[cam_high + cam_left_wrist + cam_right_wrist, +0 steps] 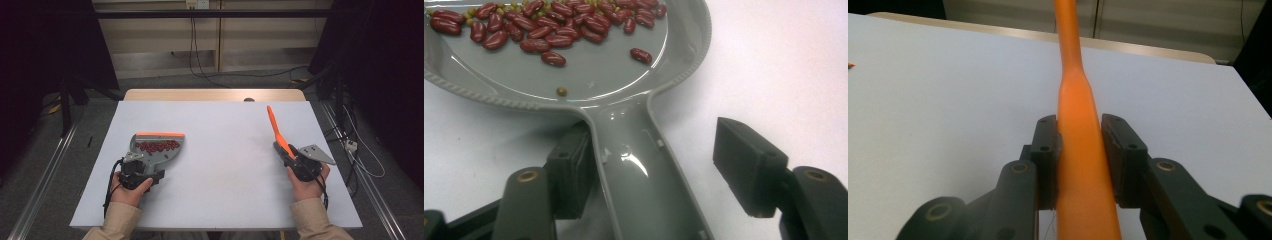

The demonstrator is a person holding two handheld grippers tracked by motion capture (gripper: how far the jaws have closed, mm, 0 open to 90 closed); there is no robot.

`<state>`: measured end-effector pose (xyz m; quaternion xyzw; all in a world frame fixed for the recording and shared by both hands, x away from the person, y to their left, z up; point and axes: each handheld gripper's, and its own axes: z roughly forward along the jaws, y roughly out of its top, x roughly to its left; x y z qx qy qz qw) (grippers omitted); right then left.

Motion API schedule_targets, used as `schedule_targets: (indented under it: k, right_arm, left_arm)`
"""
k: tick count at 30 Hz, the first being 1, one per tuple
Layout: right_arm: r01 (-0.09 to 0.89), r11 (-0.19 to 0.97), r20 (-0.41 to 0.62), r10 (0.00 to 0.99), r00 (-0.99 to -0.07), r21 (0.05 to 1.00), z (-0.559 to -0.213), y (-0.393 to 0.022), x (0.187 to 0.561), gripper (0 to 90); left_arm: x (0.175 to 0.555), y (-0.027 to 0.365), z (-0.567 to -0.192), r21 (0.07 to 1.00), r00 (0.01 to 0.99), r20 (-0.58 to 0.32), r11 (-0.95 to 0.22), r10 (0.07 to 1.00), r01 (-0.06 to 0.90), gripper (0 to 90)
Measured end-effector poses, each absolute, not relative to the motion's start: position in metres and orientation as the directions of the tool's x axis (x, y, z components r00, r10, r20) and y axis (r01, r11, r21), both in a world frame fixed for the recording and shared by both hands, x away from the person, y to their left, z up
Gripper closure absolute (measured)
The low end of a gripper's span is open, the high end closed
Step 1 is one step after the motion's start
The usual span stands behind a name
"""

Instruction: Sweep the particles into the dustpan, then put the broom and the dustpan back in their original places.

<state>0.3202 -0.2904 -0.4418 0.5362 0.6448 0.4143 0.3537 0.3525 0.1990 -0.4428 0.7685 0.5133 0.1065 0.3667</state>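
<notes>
White table (220, 150), grey floor (45, 150), dark curtains (30, 45)

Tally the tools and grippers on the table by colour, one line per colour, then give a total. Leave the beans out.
Grey: 1, the dustpan holding red beans.
Orange: 1, the brush handle.
Black: 2, the left gripper and the right gripper.
Total: 4.
</notes>
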Motion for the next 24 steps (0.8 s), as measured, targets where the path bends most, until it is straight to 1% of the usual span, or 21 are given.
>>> schedule_targets:
  k: [8, 12, 13, 15, 18, 21, 24]
  right_arm:
    - [0.398, 0.087, -0.013, 0.983, -0.185, 0.913, -0.441, -0.287, 0.320, 69.1]
    - [0.404, 0.081, 0.004, 0.978, -0.207, 0.911, -0.441, -0.282, 0.320, 67.9]
    - [0.408, 0.069, 0.026, 0.975, -0.222, 0.910, -0.441, -0.280, 0.319, 66.3]
    - [0.407, 0.033, 0.081, 0.962, -0.260, 0.913, -0.440, -0.276, 0.319, 58.3]
    - [0.381, 0.037, 0.087, 0.949, -0.303, 0.924, -0.438, -0.269, 0.319, 40.4]
    - [0.382, 0.027, 0.105, 0.942, -0.319, 0.924, -0.436, -0.265, 0.318, 33.7]
    - [0.398, 0.030, 0.115, 0.935, -0.335, 0.917, -0.438, -0.265, 0.317, 29.0]
  left_arm:
    - [0.346, 0.205, -0.437, 0.704, 0.464, -0.236, -0.178, 0.854, 0.687, 24.1]
    - [0.343, 0.208, -0.433, 0.721, 0.481, -0.238, -0.179, 0.844, 0.669, 18.7]
    - [0.342, 0.208, -0.432, 0.723, 0.481, -0.238, -0.177, 0.844, 0.668, 18.3]
    - [0.341, 0.210, -0.432, 0.735, 0.489, -0.235, -0.175, 0.840, 0.655, 15.5]
    - [0.341, 0.213, -0.431, 0.755, 0.504, -0.233, -0.172, 0.831, 0.633, 13.1]
    - [0.341, 0.217, -0.429, 0.786, 0.525, -0.231, -0.162, 0.819, 0.597, 12.1]
    - [0.342, 0.219, -0.428, 0.808, 0.551, -0.228, -0.160, 0.803, 0.567, 10.5]
